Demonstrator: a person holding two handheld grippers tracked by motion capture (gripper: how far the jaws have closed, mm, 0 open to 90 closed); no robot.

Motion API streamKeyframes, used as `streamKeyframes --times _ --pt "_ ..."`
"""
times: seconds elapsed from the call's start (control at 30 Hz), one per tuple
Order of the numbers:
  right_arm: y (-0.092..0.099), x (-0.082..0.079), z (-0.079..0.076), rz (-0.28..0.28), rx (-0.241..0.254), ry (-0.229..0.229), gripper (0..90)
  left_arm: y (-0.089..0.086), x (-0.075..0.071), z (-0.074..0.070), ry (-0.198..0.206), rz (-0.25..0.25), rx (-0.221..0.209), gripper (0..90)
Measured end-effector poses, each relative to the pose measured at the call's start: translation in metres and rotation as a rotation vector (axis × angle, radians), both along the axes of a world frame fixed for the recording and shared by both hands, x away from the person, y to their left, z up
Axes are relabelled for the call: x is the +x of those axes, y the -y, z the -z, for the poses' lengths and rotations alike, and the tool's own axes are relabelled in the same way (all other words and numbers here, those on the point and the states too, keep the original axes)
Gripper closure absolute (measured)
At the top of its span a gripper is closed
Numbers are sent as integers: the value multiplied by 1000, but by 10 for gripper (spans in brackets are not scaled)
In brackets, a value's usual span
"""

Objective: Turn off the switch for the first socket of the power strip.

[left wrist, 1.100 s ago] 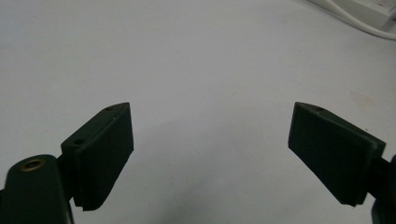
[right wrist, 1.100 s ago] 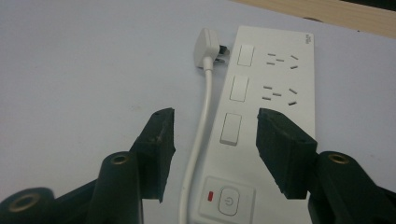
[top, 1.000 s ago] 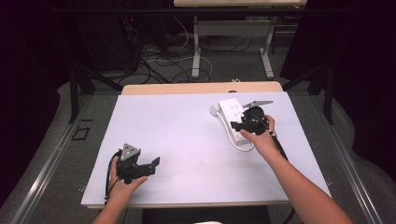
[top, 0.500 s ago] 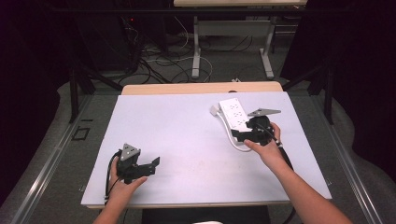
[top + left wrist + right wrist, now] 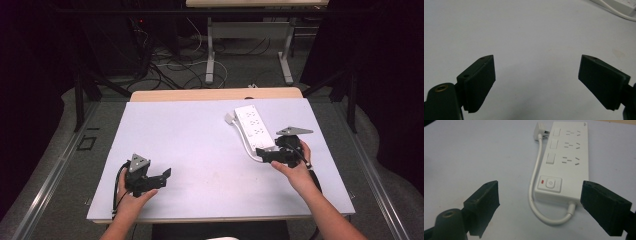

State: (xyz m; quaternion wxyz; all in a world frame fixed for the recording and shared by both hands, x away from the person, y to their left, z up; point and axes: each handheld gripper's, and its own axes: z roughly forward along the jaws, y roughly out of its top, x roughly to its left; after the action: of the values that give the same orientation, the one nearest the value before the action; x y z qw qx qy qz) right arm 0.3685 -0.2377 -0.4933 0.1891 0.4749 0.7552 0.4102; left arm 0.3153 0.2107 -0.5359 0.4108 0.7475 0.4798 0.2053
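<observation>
Overhead, both grippers' jaws gape released above the pale table (image 5: pixel 200 130), dark cable-strewn floor (image 5: pixel 170 60) beyond.

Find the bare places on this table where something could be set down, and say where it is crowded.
Free: the broad middle of the table, between the left gripper and the power strip, plus its far-left part. Crowded: the right side, where strip, cord and open right gripper sit together.

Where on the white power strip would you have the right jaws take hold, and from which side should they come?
Grip the power strip across its two long edges near the switch end, coming down from above. It lies flat on the table, and its cable loops along one edge, so the right gripper, whose jaws have just been opening with nothing between them, probably should stay clear of it.
</observation>
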Motion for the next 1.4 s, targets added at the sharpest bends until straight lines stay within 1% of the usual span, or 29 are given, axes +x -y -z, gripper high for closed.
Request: streamKeyframes --times 0.03,0.1,0.13,0.23,0.43,0.47,0.57,0.7,0.73,0.77,0.8,0.83,0.87,0.9,0.93,1.0,1.03,1.07,1.13,1.17,1.23,1.27,1.3,1.37,1.4 --pt "0 -2 2 6 -12 -1 126 0 0 0 1 0 0 139" --pt "2 -6 5 6 -39 12 92 0 0 0 1 0 0 139" --pt "4 -8 6 5 -45 12 80 0 0 0 1 0 1 139" --pt "8 -15 11 14 -42 16 58 0 0 0 0 1 3 139" --pt "16 -27 20 15 -68 33 14 1 0 0 0 -2 3 139" --pt "17 -29 22 14 -64 31 4 0 0 0 3 1 12 139" --pt "21 -34 27 13 -63 28 0 1 0 1 4 1 4 139" --pt "24 -39 35 13 -67 32 0 2 0 1 3 1 6 139" --pt "25 -40 37 15 -67 27 0 2 0 0 3 2 7 139" --pt "25 -41 40 15 -65 26 0 2 0 0 4 2 7 139" --pt "26 -41 41 19 -70 29 0 1 0 0 4 5 19 139" --pt "27 -42 43 22 -68 24 0 1 0 0 5 5 17 139" --pt "29 -42 44 23 -67 30 0 1 0 0 5 5 16 139" --pt "29 -42 45 35 -54 24 0 2 0 0 2 2 5 139" --pt "30 -42 46 35 -65 34 0 1 0 0 4 3 7 139" --pt "32 -42 46 53 -63 44 0 1 0 0 3 4 7 139" --pt "34 -43 47 51 -62 47 0 1 0 0 2 5 6 139" --pt "34 -43 47 60 -53 44 0 1 0 0 6 8 17 139" --pt "37 -43 47 65 -52 50 0 1 0 0 5 9 18 139" --pt "37 -43 48 73 -43 46 0 1 0 0 4 11 19 139" --pt "40 -42 48 74 -57 59 0 1 0 0 8 10 18 139" --pt "41 -42 49 84 -56 58 0 2 0 0 3 8 8 139" --pt "42 -42 49 89 -57 58 0 2 0 0 6 11 18 139" --pt "44 -41 51 100 -50 54 0 2 0 0 2 14 20 139" --pt "44 -41 51 106 -44 45 0 2 0 0 3 15 21 139"
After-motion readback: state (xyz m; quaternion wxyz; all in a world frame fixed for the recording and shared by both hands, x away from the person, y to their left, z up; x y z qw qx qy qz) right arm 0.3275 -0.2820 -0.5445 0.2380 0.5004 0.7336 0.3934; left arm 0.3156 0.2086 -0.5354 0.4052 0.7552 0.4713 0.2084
